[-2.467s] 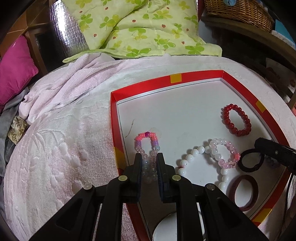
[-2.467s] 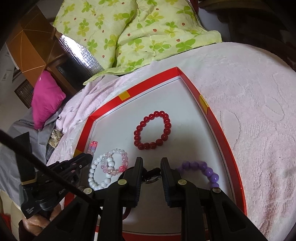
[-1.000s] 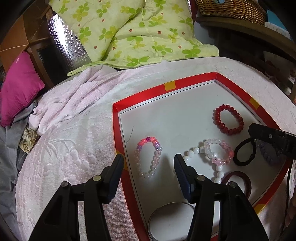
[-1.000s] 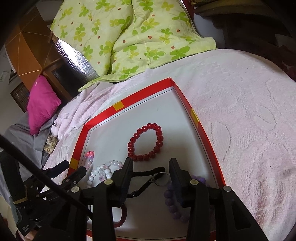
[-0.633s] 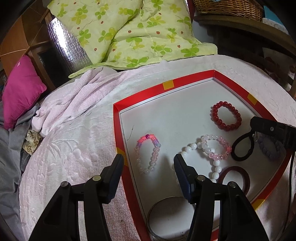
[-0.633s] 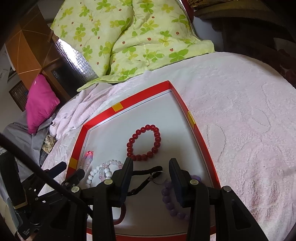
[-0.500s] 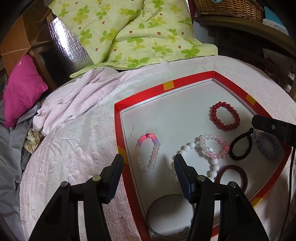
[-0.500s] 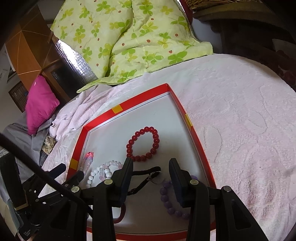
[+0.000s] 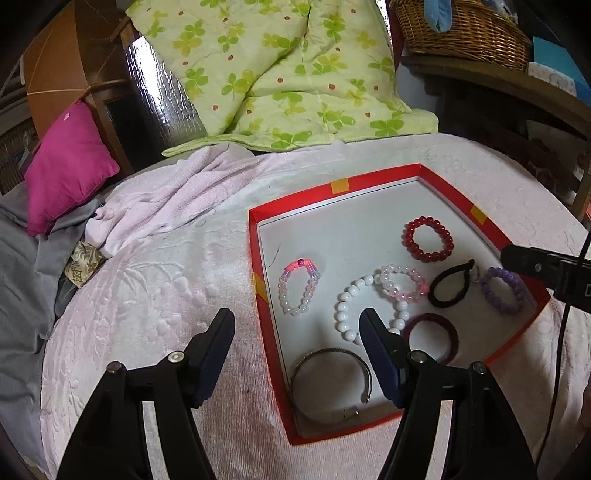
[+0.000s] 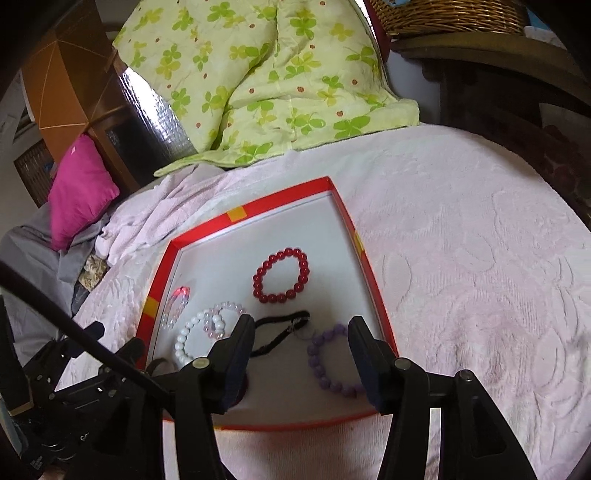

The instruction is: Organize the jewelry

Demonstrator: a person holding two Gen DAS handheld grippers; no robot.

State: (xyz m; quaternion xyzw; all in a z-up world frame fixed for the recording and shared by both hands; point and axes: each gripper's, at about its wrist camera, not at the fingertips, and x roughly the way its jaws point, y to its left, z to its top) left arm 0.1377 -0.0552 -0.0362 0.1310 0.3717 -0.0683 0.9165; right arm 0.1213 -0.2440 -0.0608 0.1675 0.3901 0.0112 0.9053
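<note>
A red tray with a white floor lies on the pink bedspread. Inside lie a pink-and-white bead bracelet, a white pearl bracelet, a pale pink bracelet, a red bead bracelet, a black hair tie, a purple bracelet, a dark red bangle and a metal bangle. My left gripper hovers over the tray's left rim, jaws opening, nothing held. My right gripper hangs above the hair tie and purple bracelet, jaws opening, nothing held.
A green clover-print quilt lies at the head of the bed. A magenta pillow and grey cloth are to the left. A wicker basket sits on a wooden shelf at the back right. Pink bedspread surrounds the tray.
Both grippers let go, the left of the pink-and-white bracelet and the right of the black hair tie. Both then drew back and up from the tray, jaws spreading wider.
</note>
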